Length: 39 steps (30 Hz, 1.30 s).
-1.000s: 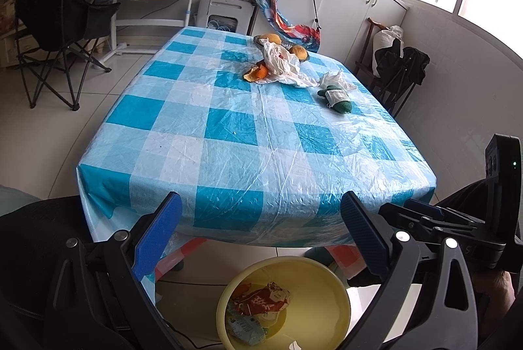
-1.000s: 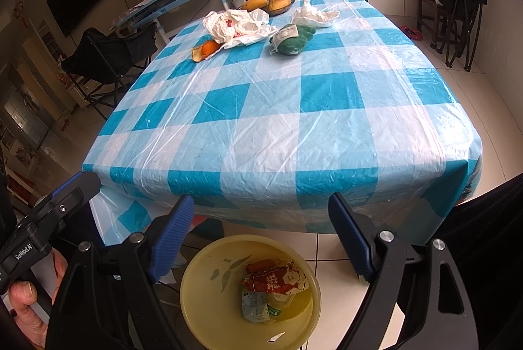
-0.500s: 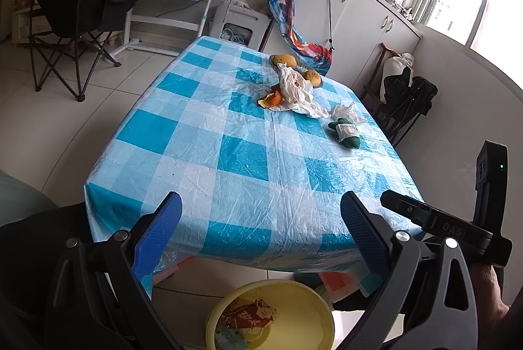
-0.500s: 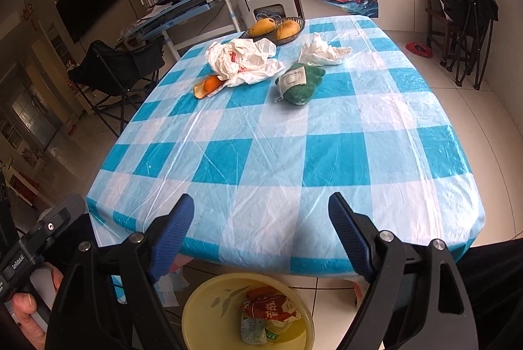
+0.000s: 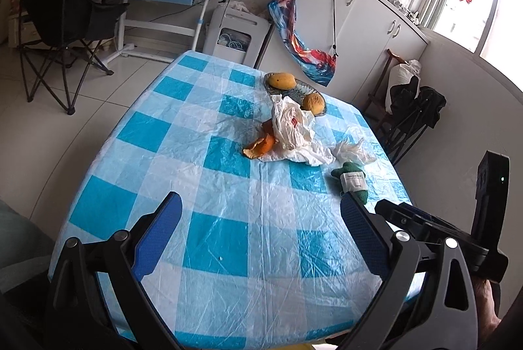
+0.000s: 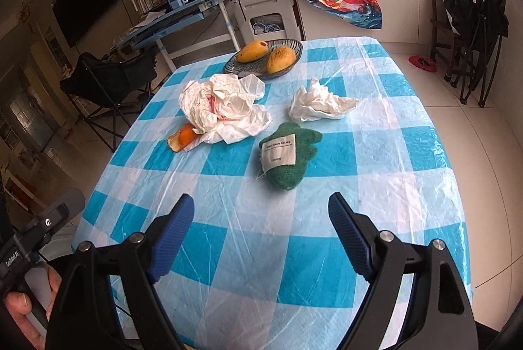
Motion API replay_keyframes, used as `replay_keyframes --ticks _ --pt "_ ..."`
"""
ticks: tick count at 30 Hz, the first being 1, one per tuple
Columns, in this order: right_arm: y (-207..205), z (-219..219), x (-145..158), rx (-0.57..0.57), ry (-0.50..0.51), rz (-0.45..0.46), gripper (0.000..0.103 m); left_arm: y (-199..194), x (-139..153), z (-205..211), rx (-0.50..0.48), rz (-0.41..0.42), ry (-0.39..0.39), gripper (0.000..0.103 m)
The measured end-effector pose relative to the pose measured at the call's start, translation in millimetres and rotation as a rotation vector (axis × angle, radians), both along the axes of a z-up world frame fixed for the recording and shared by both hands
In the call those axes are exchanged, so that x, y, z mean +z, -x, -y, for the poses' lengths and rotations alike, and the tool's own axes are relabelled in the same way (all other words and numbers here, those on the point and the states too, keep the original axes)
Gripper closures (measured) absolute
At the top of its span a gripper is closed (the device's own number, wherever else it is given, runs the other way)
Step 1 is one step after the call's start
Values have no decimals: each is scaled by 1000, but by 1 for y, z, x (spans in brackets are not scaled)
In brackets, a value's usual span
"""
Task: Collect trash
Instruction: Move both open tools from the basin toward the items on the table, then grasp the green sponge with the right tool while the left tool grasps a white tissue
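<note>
Right wrist view, left to right: orange peel (image 6: 183, 137), crumpled plastic bag (image 6: 225, 105), green cloth (image 6: 287, 154) and crumpled tissue (image 6: 320, 105) lie mid-desk (image 6: 392, 186), ready for collecting. Both the right tool (image 6: 260, 232) and left tool (image 5: 261, 232) gape empty. Unlike before, the bin has dropped from sight; the litter looms nearer.

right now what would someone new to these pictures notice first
The blue and white checked tablecloth fills both views. On its far half lies a cluster: a crumpled white plastic bag with orange peel at its edge, a green knitted thing with a white label nearer the camera, and a crumpled tissue beside it. Behind them a glass dish holds two mangoes.
</note>
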State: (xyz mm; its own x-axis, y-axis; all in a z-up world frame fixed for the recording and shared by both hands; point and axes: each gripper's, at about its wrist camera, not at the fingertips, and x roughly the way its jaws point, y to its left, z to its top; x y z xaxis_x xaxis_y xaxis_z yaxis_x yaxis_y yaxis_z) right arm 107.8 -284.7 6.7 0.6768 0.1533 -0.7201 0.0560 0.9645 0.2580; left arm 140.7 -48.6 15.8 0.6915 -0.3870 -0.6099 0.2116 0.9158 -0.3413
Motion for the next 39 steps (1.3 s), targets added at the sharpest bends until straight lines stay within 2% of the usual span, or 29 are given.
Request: replay_keyframes --ticks 4,10,14,19,21,23,27,28,29,30,32,33,34,39 --pt "-13 5 -7 -4 -7 -2 23 -34 -3 14 15 -20 8 9" --pt "-26 2 -21 4 13 -33 33 -81 -13 40 37 -48 19 9" --pt "-32 1 -23 9 51 -34 38 -109 -28 53 95 -90 31 9" --pt "-40 3 -28 29 72 -54 51 -127 -41 60 163 -97 79 9" --pt "-42 3 -29 38 81 -59 62 -131 -42 59 184 -84 112 9" --pt "-44 3 -30 53 91 -62 68 -137 -43 60 187 -82 143 9" --pt "-47 2 -30 76 99 -61 69 -147 -49 65 164 -89 173 9" --pt "-48 2 -30 79 93 -62 69 -148 -51 66 157 -87 179 13" --pt "-48 2 -30 79 88 -63 69 -149 -52 67 142 -90 188 23" --pt "-48 3 -30 79 83 -63 69 -151 -55 68 123 -101 199 28" --pt "-48 3 -31 80 70 -65 69 -151 -62 68 90 -121 220 56" --pt "-47 3 -31 82 65 -66 69 -151 -63 68 74 -126 228 65" --pt "-47 2 -30 82 64 -67 69 -150 -63 67 59 -124 241 78" --pt "-45 4 -30 84 21 -73 69 -127 -49 57 4 -70 283 82"
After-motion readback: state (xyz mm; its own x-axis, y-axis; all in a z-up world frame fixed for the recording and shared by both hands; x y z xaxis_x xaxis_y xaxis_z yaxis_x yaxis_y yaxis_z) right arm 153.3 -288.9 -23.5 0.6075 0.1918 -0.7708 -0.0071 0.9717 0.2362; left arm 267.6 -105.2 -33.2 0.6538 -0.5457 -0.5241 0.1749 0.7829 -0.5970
